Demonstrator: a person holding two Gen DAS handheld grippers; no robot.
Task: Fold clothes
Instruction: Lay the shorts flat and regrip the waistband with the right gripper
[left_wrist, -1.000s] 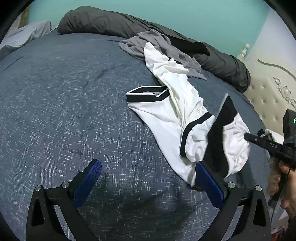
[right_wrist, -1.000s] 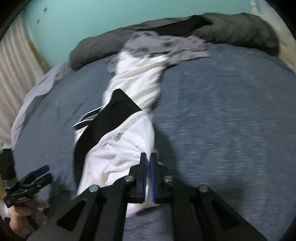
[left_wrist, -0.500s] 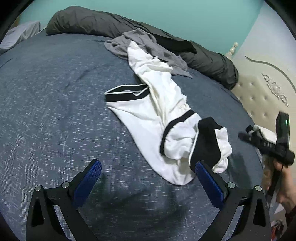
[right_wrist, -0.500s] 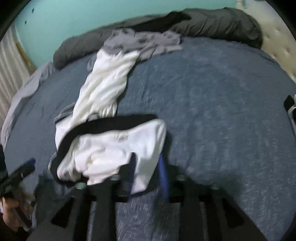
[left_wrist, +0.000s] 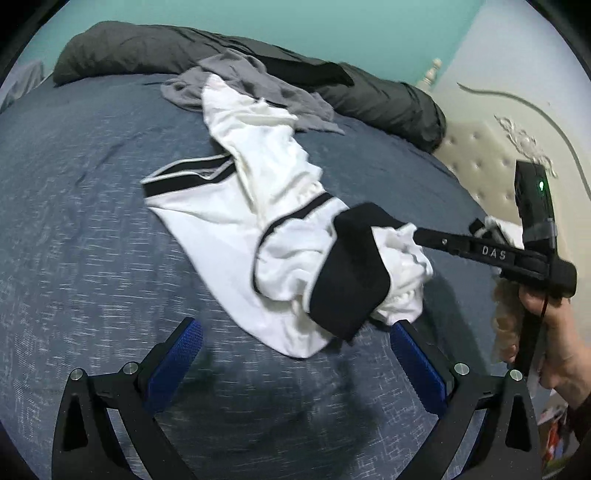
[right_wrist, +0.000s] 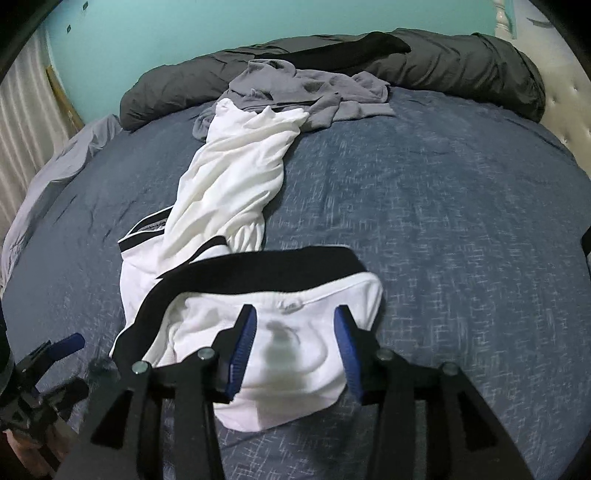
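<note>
Since a second ago the right tongs (right_wrist: 293, 347) are letting go, jaws opening over the white garment (left_wrist: 236, 229), which is lying bunched on the bed (left_wrist: 74, 206). Left tongs (left_wrist: 295, 354) are hanging wide, empty. Next probably calls for regripping an edge and spreading it flat.

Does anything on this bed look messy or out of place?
Yes. The white garment with black trim lies twisted and bunched across the blue bedspread, its far end overlapping a crumpled grey garment.
</note>
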